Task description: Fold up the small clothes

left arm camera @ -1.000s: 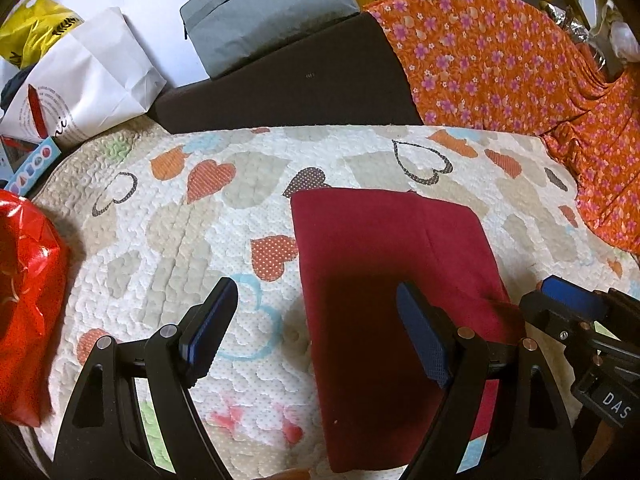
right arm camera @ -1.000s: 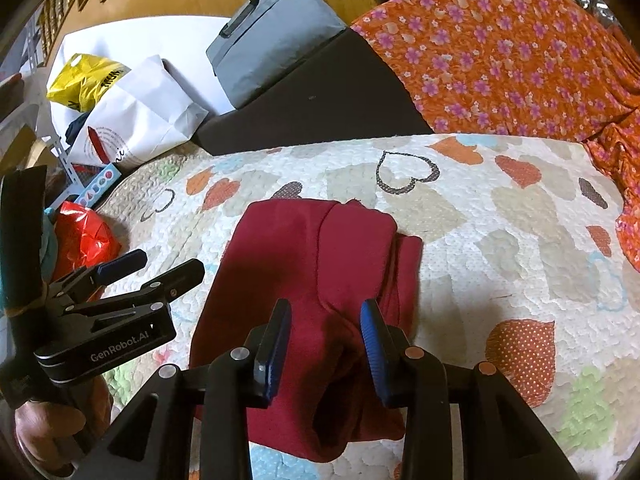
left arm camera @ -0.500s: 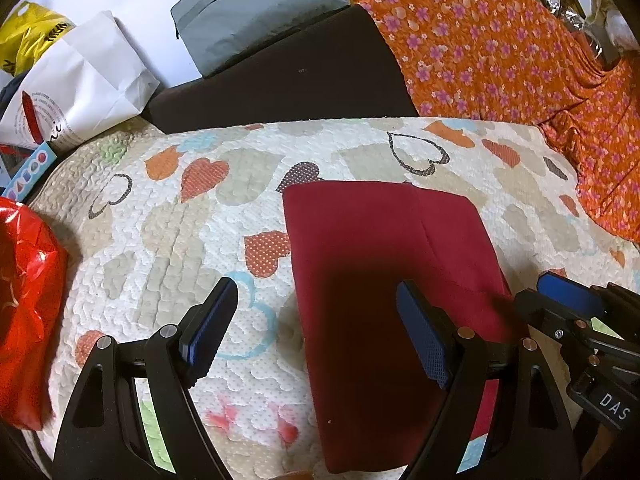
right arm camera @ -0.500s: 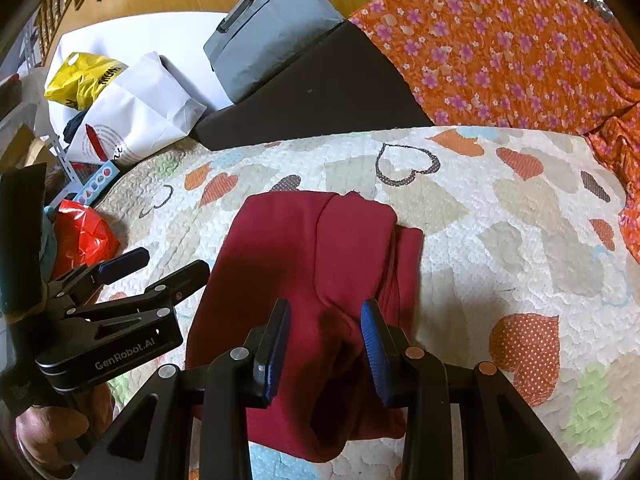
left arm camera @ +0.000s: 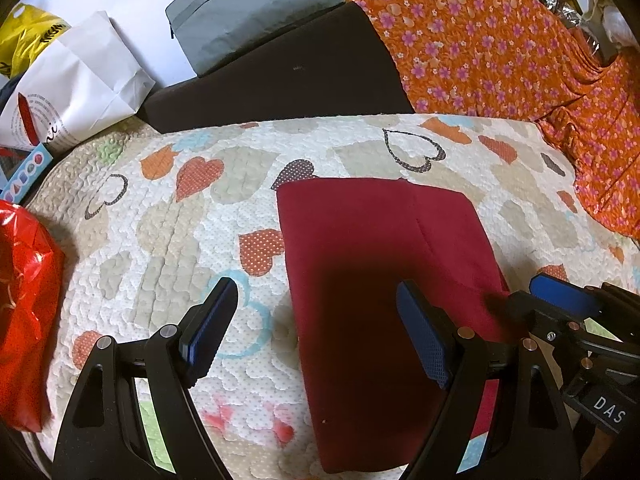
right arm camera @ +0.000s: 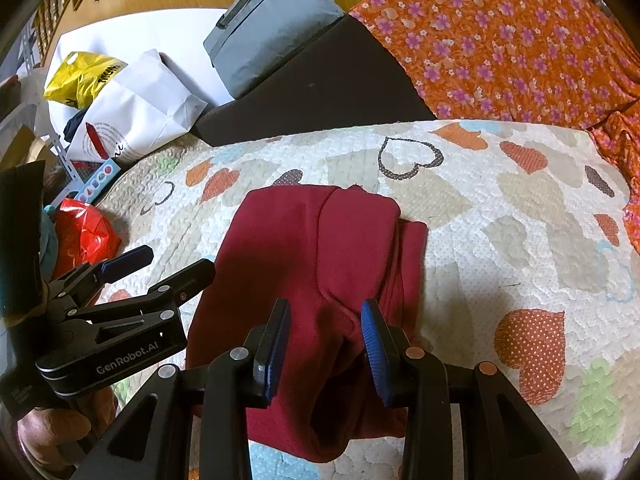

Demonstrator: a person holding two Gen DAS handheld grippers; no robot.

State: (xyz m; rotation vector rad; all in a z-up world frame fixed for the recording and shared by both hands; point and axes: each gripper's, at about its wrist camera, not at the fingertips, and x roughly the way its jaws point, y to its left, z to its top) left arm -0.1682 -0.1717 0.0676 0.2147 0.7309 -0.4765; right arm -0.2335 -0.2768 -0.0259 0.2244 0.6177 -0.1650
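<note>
A dark red garment (left arm camera: 372, 256) lies folded lengthwise on the heart-patterned quilt (left arm camera: 168, 224); it also shows in the right wrist view (right arm camera: 320, 264), with a raised fold near its front edge. My left gripper (left arm camera: 316, 332) is open and empty, hovering above the garment's left edge. My right gripper (right arm camera: 326, 348) is open, its jaws a moderate gap apart, straddling the raised fold of the garment without pinching it. The right gripper also shows in the left wrist view (left arm camera: 568, 312), and the left gripper in the right wrist view (right arm camera: 156, 264).
A red plastic bag (left arm camera: 24, 300) lies at the quilt's left edge. A white paper bag (left arm camera: 80, 88), a yellow bag (right arm camera: 84, 76), a grey case (left arm camera: 248, 8) and a dark wedge cushion (left arm camera: 288, 76) stand behind. Orange floral cloth (left arm camera: 500, 52) covers the back right.
Both views have drifted slightly back and up. The garment and both grippers' openings look unchanged.
</note>
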